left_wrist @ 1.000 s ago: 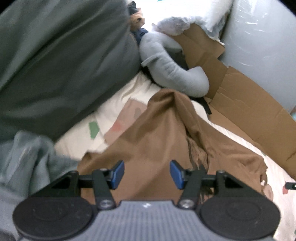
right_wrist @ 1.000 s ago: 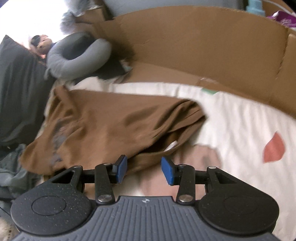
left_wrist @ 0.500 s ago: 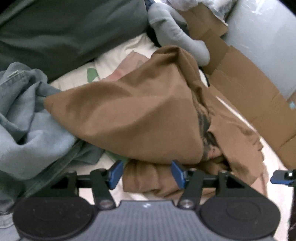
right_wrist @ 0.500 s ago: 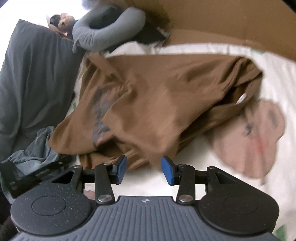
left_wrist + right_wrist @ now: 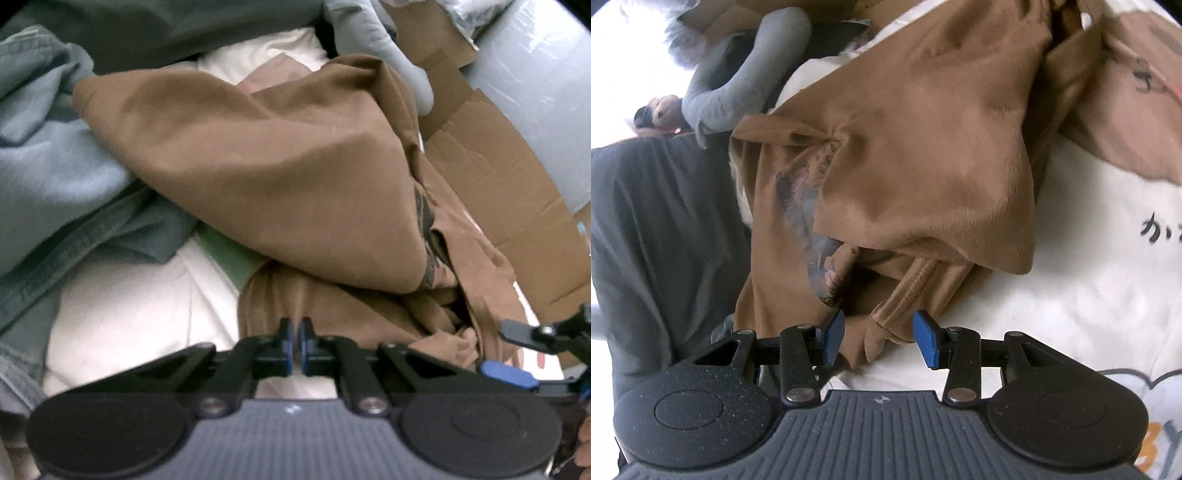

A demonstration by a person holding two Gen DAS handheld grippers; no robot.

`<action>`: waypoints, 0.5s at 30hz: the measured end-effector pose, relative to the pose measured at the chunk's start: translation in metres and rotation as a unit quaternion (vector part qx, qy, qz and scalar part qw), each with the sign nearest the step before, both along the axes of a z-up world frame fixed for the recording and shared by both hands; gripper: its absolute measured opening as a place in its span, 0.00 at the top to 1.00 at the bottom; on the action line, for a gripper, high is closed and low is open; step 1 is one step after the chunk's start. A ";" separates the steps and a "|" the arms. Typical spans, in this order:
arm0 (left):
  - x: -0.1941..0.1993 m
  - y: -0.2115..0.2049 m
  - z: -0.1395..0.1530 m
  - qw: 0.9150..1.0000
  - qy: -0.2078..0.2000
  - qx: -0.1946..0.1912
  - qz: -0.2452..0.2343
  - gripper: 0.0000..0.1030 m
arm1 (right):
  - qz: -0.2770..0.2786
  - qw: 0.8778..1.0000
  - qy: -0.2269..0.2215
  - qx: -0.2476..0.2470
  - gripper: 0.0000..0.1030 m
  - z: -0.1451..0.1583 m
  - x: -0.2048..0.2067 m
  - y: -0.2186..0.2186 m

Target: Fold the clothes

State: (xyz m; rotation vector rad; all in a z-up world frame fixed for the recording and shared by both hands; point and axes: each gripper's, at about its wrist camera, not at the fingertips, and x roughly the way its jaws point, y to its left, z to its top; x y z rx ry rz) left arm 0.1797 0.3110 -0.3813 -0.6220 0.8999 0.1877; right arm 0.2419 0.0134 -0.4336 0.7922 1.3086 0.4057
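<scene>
Left gripper [image 5: 294, 345] jaws together, pinched at near edge of brown shirt [image 5: 280, 177]; fabric between pads not clear. Right gripper [image 5: 879, 338] jaws apart, ribbed shirt hem lying between pads, untouched.

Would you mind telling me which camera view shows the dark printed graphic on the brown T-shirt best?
The right wrist view: the dark printed graphic on the brown T-shirt lies partly unfolded there, showing a broad patch. The left wrist view shows only a narrow dark strip of it along a fold, mostly hidden by the brown cloth over it.
</scene>
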 end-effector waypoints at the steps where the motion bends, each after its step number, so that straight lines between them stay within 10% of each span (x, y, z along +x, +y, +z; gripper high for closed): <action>1: -0.002 -0.001 0.002 1.000 -0.003 0.002 0.000 0.97 | -0.007 1.000 0.004 0.002 0.53 -0.003 -0.001 0.001; 15: -0.023 0.001 0.021 0.999 -0.030 -0.025 0.005 0.98 | -0.061 0.997 0.026 0.032 0.61 -0.034 -0.010 0.008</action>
